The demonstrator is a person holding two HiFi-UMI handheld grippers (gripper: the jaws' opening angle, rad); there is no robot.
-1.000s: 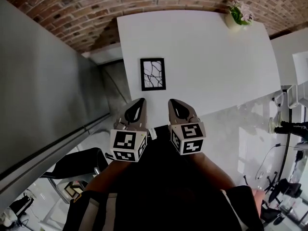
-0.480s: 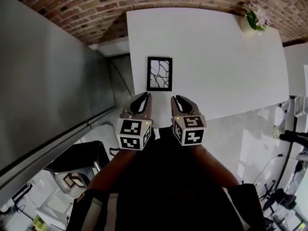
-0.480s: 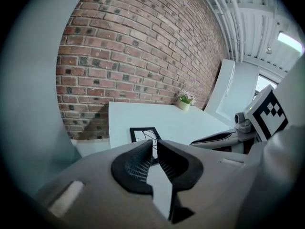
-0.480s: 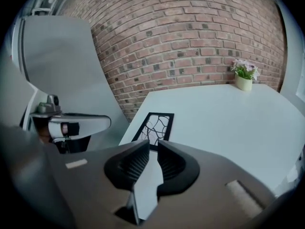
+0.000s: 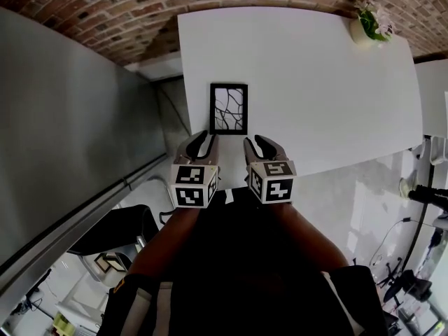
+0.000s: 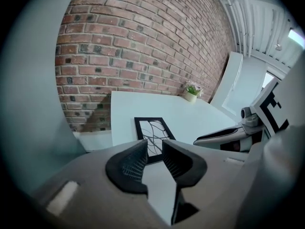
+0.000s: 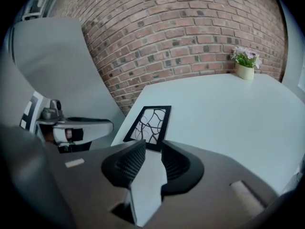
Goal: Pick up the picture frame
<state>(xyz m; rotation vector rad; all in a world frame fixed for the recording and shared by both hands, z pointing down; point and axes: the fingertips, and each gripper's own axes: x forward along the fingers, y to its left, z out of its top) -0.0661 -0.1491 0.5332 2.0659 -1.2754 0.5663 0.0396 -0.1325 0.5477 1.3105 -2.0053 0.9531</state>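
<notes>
A black picture frame (image 5: 229,108) with a branching line drawing lies flat near the left front corner of the white table (image 5: 308,75). My left gripper (image 5: 203,139) and right gripper (image 5: 259,143) hover side by side just short of the frame's near edge, not touching it. Both sets of jaws have just been opening and stand open with nothing between them. In the left gripper view the frame (image 6: 153,136) shows just beyond the left gripper (image 6: 154,150). In the right gripper view the frame (image 7: 150,124) lies just ahead of the right gripper (image 7: 153,150).
A small pot of pink flowers (image 5: 372,24) stands at the table's far right corner by the brick wall (image 5: 140,12). A grey panel (image 5: 63,131) runs along the left. Chairs and white furniture (image 5: 427,152) stand on the floor below and to the right.
Both grippers have sunk towards the table's near edge and closer to the frame. Their jaws, shut before, now stand apart. The frame has not moved.
</notes>
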